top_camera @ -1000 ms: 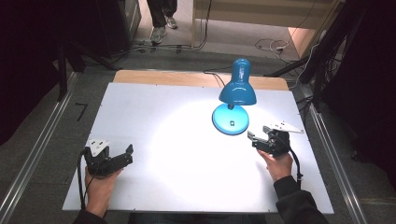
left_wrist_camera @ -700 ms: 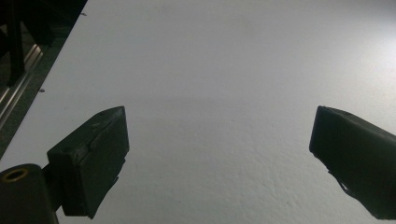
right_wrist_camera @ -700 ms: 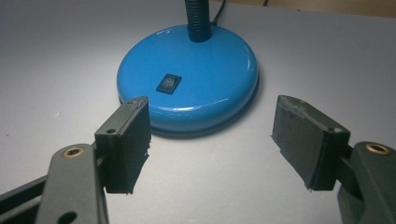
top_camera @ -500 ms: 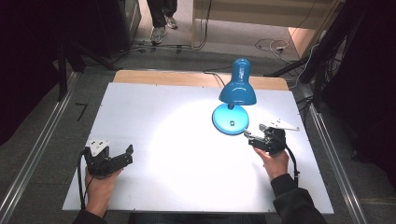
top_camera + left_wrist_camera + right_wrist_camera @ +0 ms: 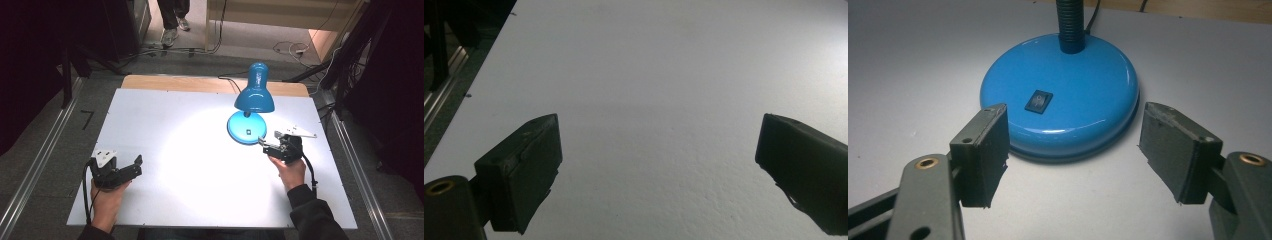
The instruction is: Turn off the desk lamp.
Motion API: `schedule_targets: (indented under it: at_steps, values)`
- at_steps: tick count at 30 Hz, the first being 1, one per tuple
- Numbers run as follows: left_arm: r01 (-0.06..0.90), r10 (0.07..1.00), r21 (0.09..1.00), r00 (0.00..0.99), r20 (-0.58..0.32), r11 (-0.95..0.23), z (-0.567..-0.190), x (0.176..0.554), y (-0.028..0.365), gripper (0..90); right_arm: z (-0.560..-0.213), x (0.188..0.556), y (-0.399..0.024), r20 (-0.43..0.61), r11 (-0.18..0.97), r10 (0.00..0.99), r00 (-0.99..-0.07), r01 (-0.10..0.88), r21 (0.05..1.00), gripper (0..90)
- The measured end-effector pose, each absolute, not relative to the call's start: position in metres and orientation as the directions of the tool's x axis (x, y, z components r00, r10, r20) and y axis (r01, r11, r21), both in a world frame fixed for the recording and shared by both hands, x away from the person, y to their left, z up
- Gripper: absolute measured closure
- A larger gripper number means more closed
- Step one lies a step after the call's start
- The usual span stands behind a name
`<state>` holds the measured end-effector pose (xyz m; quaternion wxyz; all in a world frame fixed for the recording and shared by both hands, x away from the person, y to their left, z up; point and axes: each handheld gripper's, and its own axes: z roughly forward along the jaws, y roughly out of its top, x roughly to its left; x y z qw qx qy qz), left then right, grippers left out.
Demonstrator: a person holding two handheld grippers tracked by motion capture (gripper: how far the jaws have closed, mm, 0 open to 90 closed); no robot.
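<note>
The left gripper (image 5: 131, 168) is sitting at about seven o'clock on the white counter (image 5: 165, 125), held in the person's left hand (image 5: 107, 200), its jaws spread wide over bare surface with nothing between them; toward one o'clock the blue desk lamp (image 5: 252, 107) is standing lit, its shade (image 5: 255, 92) throwing a bright pool onto the counter; its round base (image 5: 1060, 95) is carrying a small black rocker switch (image 5: 1038, 100); at about four o'clock the right gripper (image 5: 264, 145) is pointing at the base, jaws open and flanking its near edge without touching.
</note>
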<state>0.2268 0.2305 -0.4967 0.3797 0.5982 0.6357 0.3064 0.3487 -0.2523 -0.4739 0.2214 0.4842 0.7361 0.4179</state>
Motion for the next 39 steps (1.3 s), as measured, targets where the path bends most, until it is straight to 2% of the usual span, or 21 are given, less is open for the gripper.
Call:
schedule_targets:
  at_steps: [13, 22, 23, 25, 26, 27, 28, 29, 30, 31, 36, 39]
  values:
    - [0.532, 0.993, 0.841, -0.002, -0.115, 0.098, -0.497, 0.227, 0.231, 5.0, -0.472, 0.355, -0.246, 0.073, 0.183, 0.897, -0.435, 0.516, 0.837, 24.2]
    - [0.529, 0.993, 0.842, -0.002, -0.119, 0.102, -0.497, 0.226, 0.232, 5.0, -0.472, 0.361, -0.240, 0.080, 0.177, 0.900, -0.429, 0.527, 0.831, 28.6]
    - [0.529, 0.993, 0.842, -0.003, -0.119, 0.102, -0.497, 0.226, 0.232, 5.1, -0.472, 0.361, -0.239, 0.075, 0.178, 0.902, -0.425, 0.525, 0.832, 30.6]
    - [0.528, 0.993, 0.843, -0.003, -0.119, 0.103, -0.497, 0.226, 0.232, 5.1, -0.474, 0.363, -0.237, 0.067, 0.176, 0.909, -0.410, 0.526, 0.832, 40.0]
    - [0.529, 0.993, 0.843, -0.003, -0.119, 0.103, -0.497, 0.226, 0.232, 5.1, -0.474, 0.363, -0.237, 0.067, 0.176, 0.909, -0.410, 0.526, 0.832, 40.0]
    - [0.529, 0.993, 0.843, -0.003, -0.119, 0.102, -0.497, 0.226, 0.232, 5.1, -0.474, 0.363, -0.237, 0.065, 0.175, 0.911, -0.407, 0.526, 0.832, 44.1]
    - [0.529, 0.993, 0.843, -0.003, -0.119, 0.102, -0.497, 0.226, 0.232, 5.0, -0.476, 0.364, -0.236, 0.064, 0.175, 0.912, -0.405, 0.526, 0.832, 54.0]
    - [0.528, 0.993, 0.843, -0.003, -0.120, 0.103, -0.497, 0.227, 0.232, 5.0, -0.476, 0.364, -0.236, 0.064, 0.175, 0.912, -0.405, 0.526, 0.832, 54.0]
    - [0.528, 0.993, 0.843, -0.003, -0.120, 0.103, -0.497, 0.227, 0.232, 5.1, -0.477, 0.364, -0.234, 0.054, 0.180, 0.913, -0.404, 0.519, 0.835, 63.6]
    - [0.528, 0.993, 0.843, -0.002, -0.119, 0.102, -0.497, 0.227, 0.232, 5.1, -0.477, 0.364, -0.234, 0.054, 0.180, 0.913, -0.404, 0.519, 0.835, 63.6]
    - [0.529, 0.993, 0.842, -0.002, -0.119, 0.102, -0.497, 0.227, 0.232, 5.1, -0.480, 0.367, -0.225, 0.048, 0.197, 0.903, -0.426, 0.511, 0.836, 87.6]
    - [0.530, 0.993, 0.842, -0.001, -0.118, 0.101, -0.497, 0.226, 0.232, 5.0, -0.481, 0.368, -0.222, 0.046, 0.204, 0.897, -0.440, 0.504, 0.839, 87.7]
